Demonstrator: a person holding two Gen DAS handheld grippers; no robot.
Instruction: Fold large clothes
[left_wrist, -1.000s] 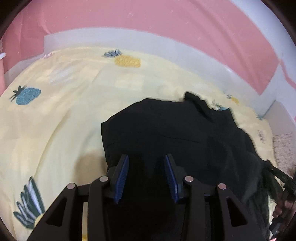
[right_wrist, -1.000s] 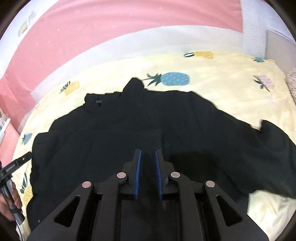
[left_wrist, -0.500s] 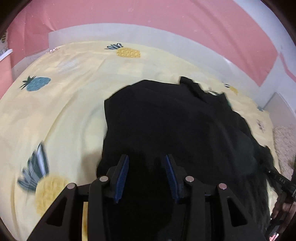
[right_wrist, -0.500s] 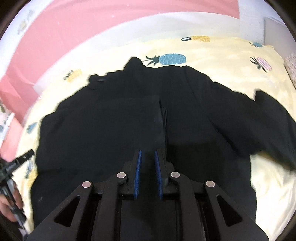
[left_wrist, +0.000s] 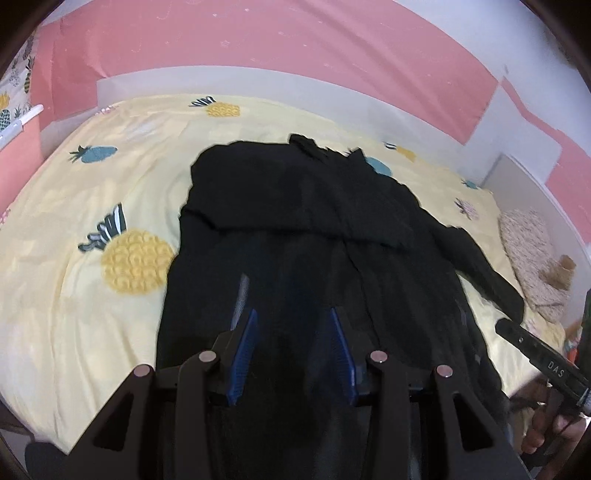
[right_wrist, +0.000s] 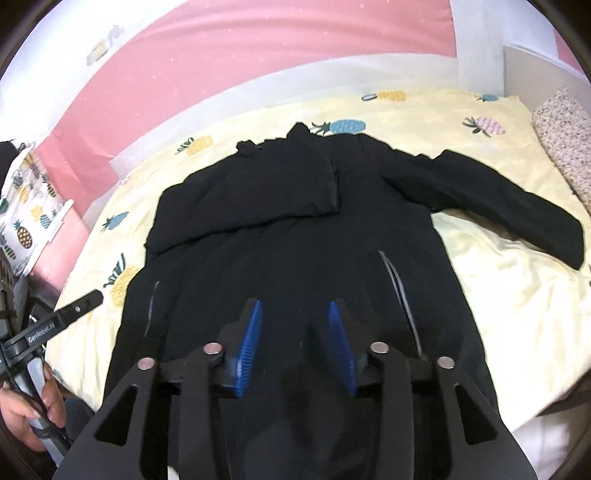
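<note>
A large black jacket (right_wrist: 295, 236) lies spread on the yellow pineapple bedsheet (right_wrist: 480, 280). Its left sleeve is folded across the chest (right_wrist: 251, 192); its right sleeve (right_wrist: 498, 199) stretches out to the right. In the left wrist view the jacket (left_wrist: 314, 229) fills the middle. My left gripper (left_wrist: 291, 332) is open and empty, above the jacket's lower part. My right gripper (right_wrist: 293, 325) is open and empty, above the jacket's hem. Each gripper shows at the edge of the other's view, the right one (left_wrist: 535, 358) and the left one (right_wrist: 55, 321).
A pink and white wall (right_wrist: 258, 66) runs behind the bed. A speckled pillow (right_wrist: 565, 136) lies at the bed's right end, also in the left wrist view (left_wrist: 528, 254). A pineapple-print cloth (right_wrist: 26, 192) hangs at far left.
My right gripper has opened and let go of the jacket fabric. Both grippers have drawn back toward the bed's near edge, so more of the jacket shows. The left sleeve now lies across the chest.
</note>
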